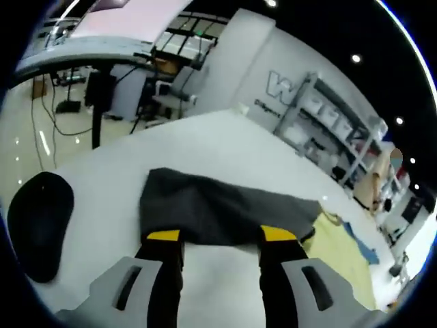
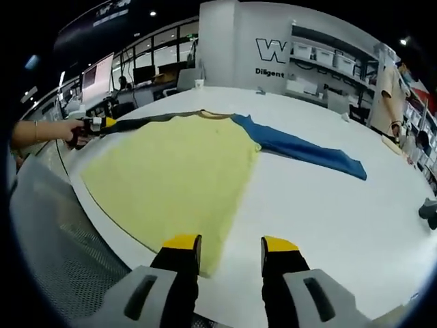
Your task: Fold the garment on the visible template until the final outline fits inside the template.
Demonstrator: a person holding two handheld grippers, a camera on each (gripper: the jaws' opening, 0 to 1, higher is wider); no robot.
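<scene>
A yellow garment [image 2: 171, 178] with a blue sleeve [image 2: 300, 150] lies spread flat on the white table [image 2: 328, 219]. My right gripper [image 2: 229, 246] hangs open at its near corner, the left jaw over the hem and the right jaw over bare table. A dark grey sheet [image 1: 218, 208] lies beside the garment [image 1: 338, 256]. My left gripper [image 1: 221, 236] is open just short of the sheet's near edge, nothing between its jaws. In the right gripper view a hand [image 2: 41, 133] holds the left gripper [image 2: 92, 125] at the end of the grey sheet [image 2: 147, 121].
A black oval pad [image 1: 41, 222] lies left of the grey sheet. A grey mesh surface [image 2: 54, 225] sits off the table's near edge. A small dark object [image 2: 429, 212] rests at the table's right. A person [image 2: 389, 89] stands by shelves [image 2: 328, 65] beyond the table.
</scene>
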